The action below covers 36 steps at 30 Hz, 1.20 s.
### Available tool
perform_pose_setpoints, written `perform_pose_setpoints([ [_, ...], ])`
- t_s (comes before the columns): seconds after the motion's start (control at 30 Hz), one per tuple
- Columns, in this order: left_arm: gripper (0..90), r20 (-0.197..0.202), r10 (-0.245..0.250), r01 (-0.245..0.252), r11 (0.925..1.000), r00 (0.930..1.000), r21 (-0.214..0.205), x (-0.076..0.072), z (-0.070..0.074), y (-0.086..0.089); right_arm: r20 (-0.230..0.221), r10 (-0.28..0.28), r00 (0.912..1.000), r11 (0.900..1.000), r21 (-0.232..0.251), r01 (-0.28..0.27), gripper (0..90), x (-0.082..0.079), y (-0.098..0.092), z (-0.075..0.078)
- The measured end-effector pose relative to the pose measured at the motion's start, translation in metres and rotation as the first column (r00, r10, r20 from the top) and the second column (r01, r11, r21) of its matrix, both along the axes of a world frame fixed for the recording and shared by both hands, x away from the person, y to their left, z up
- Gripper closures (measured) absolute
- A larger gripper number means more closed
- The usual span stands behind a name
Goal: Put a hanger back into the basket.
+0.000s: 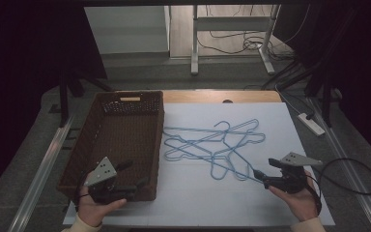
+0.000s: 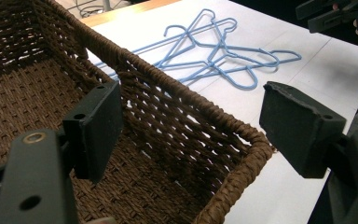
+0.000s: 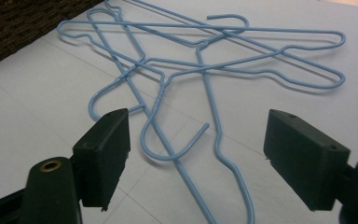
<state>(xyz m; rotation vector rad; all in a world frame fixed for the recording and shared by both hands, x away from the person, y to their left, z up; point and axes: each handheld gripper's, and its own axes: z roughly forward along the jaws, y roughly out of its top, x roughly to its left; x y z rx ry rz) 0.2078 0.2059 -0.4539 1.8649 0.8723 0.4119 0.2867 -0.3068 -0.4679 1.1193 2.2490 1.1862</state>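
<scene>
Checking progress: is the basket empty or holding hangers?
Empty: the basket shows bare woven floor, and the blue hangers lie on the white table.

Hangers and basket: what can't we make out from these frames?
- Hangers: the exact count; the blue wires overlap in every view, and in the right gripper view the top edge crops the pile.
- Basket: its near inner corner in the high view, hidden by the left tongs.
- Right tongs: contact with the nearest wire, too small.
</scene>
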Motion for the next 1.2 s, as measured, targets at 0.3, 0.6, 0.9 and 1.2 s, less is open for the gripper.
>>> perform_pose_setpoints([
  [0.3, 22.5, -0.006, -0.009, 0.009, 1.0, 0.9999, -0.004, 0.0, 0.001, -0.001, -0.066, 0.008, 0.9978, 0.9976, -0.067, -0.012, 23.9, 0.017, 0.031, 0.004],
  [0.6, 22.2, -0.013, -0.01, 0.01, 0.9999, 0.9999, -0.005, 0.001, 0.001, -0.002, -0.184, -0.009, 0.9828, 0.9827, -0.184, -0.025, 32.4, 0.045, 0.071, 0.0],
  [0.9, 22.4, -0.013, -0.01, 0.01, 0.9999, 0.9999, 0.0, 0.001, 0.001, -0.002, -0.269, -0.072, 0.9605, 0.9616, -0.274, -0.004, 47.4, 0.072, 0.093, -0.018],
  [1.2, 22.5, -0.012, -0.016, 0.016, 0.9998, 0.9998, 0.007, 0.001, 0.002, -0.005, -0.303, -0.091, 0.9486, 0.9432, -0.332, -0.015, 60.8, 0.084, 0.106, -0.031],
])
